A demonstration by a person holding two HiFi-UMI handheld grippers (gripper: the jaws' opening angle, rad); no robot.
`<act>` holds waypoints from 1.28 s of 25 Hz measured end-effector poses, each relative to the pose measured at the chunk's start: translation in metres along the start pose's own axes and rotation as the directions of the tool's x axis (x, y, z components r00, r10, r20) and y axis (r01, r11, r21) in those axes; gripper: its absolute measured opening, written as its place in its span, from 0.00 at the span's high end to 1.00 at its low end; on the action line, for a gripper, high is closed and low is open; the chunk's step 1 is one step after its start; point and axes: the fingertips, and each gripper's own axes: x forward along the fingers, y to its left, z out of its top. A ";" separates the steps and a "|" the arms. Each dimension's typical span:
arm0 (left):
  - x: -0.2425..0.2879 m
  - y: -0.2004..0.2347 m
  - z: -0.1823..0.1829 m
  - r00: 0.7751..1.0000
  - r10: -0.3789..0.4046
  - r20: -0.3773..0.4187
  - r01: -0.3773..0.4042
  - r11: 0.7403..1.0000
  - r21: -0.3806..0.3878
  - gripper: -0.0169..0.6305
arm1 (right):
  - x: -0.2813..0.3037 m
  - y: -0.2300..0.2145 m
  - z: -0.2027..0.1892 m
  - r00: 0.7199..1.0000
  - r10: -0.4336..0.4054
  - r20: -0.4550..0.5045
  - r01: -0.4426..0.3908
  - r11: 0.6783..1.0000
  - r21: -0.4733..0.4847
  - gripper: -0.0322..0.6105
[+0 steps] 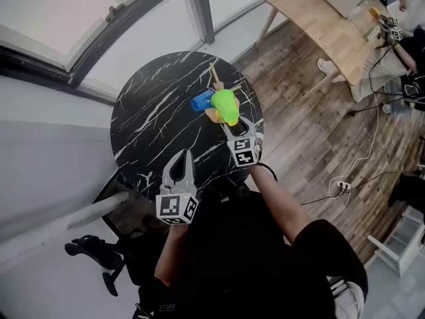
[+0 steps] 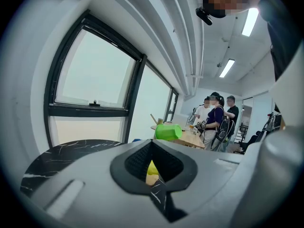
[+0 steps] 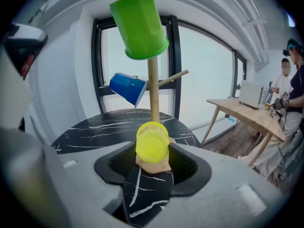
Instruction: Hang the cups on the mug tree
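Counter (image 1: pixel 153 125): round and black with white veins, seen from above in the head view.
Mug tree (image 3: pixel 153 89): a wooden post on a wooden foot, standing right of the counter's middle, toward its right edge.
Green cup (image 3: pixel 139 25): upside down over the top of the post.
Blue cup (image 3: pixel 127 88): tipped on a branch to the left of the post, halfway up.
Yellow cup (image 3: pixel 152 143): low by the foot of the tree, on its side with its base facing me. I cannot tell whether a peg carries it.
Right gripper (image 1: pixel 238 126): released, with the jaws spread wide. The yellow cup is framed between them, and I judge the pads are not pressing on it.
Left gripper (image 1: pixel 182 155): clenched on nothing, hanging near the counter's near edge.
Handling: the cups look like thin plastic. I expect them to be light, stiff and a little slick, and unlikely to break.
Where to hold: across the round wall, squarely, with gentle pressure so the cup does not squirt out.
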 end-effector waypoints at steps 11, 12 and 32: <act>-0.007 0.002 -0.002 1.000 0.000 -0.009 0.000 1.000 0.000 0.98 | 0.003 0.004 -0.001 1.000 0.010 0.013 -0.010 1.000 0.021 0.62; -0.007 0.002 -0.002 1.000 0.000 -0.010 0.000 1.000 0.001 0.98 | 0.004 0.004 -0.002 1.000 0.012 0.014 -0.012 1.000 0.020 0.62; -0.009 0.010 0.001 0.999 -0.048 -0.001 0.048 0.999 -0.011 0.98 | -0.015 0.008 -0.009 1.000 -0.013 -0.002 0.013 1.000 0.029 0.57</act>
